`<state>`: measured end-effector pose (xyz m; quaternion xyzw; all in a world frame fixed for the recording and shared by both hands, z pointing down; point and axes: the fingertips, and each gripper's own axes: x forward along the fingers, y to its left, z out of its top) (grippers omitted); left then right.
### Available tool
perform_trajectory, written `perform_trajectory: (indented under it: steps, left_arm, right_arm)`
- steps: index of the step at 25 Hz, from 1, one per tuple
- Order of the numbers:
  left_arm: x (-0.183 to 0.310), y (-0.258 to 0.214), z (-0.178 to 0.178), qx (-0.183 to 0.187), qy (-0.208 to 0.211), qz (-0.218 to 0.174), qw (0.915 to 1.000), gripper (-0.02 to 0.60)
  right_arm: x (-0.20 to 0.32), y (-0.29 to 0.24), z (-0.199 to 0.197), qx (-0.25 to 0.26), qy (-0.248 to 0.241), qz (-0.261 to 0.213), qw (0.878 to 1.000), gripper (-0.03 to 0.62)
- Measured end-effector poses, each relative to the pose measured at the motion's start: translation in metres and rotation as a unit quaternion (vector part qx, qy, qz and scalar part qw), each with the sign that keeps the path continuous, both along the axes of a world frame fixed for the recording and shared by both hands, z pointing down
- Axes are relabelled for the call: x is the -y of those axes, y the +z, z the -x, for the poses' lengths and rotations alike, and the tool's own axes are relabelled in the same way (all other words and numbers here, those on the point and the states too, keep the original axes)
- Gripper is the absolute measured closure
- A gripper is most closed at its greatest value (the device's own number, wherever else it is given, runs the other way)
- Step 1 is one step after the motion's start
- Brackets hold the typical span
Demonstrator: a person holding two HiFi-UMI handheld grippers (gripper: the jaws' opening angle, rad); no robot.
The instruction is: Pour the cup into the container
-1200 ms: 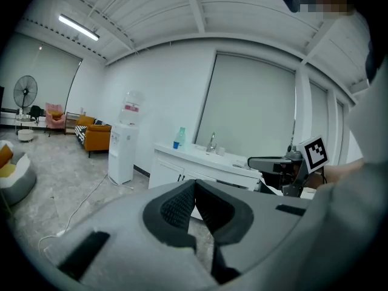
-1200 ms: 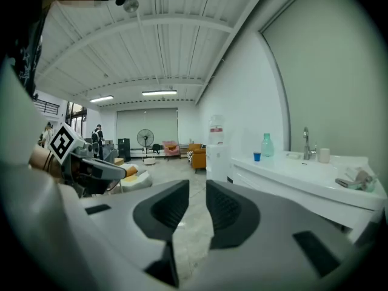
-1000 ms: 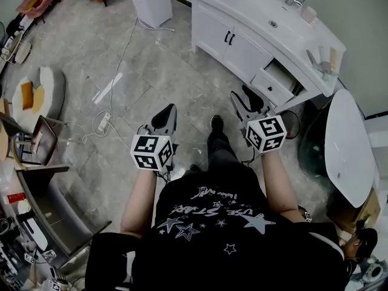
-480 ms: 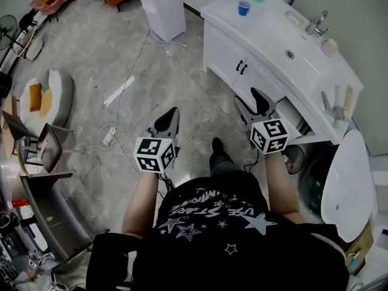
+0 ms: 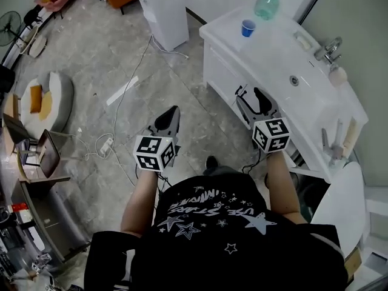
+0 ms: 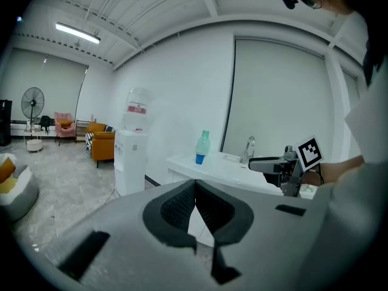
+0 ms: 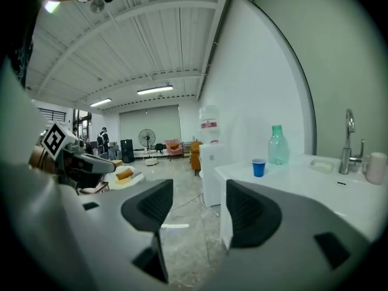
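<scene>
A small blue cup [image 5: 247,28] stands on the white counter [image 5: 285,53], next to a green plastic bottle [image 5: 267,2]. Both are far ahead of my grippers. The cup [image 7: 259,167] and bottle [image 7: 277,145] also show in the right gripper view, and the cup [image 6: 199,158] and bottle [image 6: 204,142] in the left gripper view. My left gripper [image 5: 169,117] is shut and empty over the floor. My right gripper [image 5: 254,100] hangs by the counter's front edge, its jaws opening with nothing between them.
The counter carries a sink [image 5: 294,79] with a tap [image 5: 329,48]. White cabinet doors [image 5: 227,77] sit below it. A water dispenser [image 5: 160,5] stands to the left. Cables and a power strip [image 5: 104,144] lie on the grey floor. Seats and a fan [image 5: 8,23] are far left.
The view has swung toward the counter, which now lies closer ahead, with the cup and bottle in sight. The right gripper's jaws have spread wider. The left gripper stays shut.
</scene>
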<state>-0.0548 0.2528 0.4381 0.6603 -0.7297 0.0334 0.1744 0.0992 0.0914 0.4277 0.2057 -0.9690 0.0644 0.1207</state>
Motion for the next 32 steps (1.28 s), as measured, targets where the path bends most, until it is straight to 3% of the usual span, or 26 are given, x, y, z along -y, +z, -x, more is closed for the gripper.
perform_trajectory:
  steps: [10,22,32]
  left_arm:
    - [0.095,0.002,0.023,0.003,-0.007,-0.006,1.0,0.572]
    - [0.159,0.011,0.054,-0.003,0.014,0.0,0.9999,0.572]
    - [0.279,0.013,0.095,0.001,0.089,-0.002,0.996,0.572]
  right_arm:
    - [0.091,0.004,0.025,-0.005,-0.008,-0.005,1.0,0.324]
    - [0.153,0.023,0.05,-0.019,0.024,0.002,1.0,0.316]
    - [0.242,0.043,0.082,-0.044,0.074,0.001,0.996,0.31]
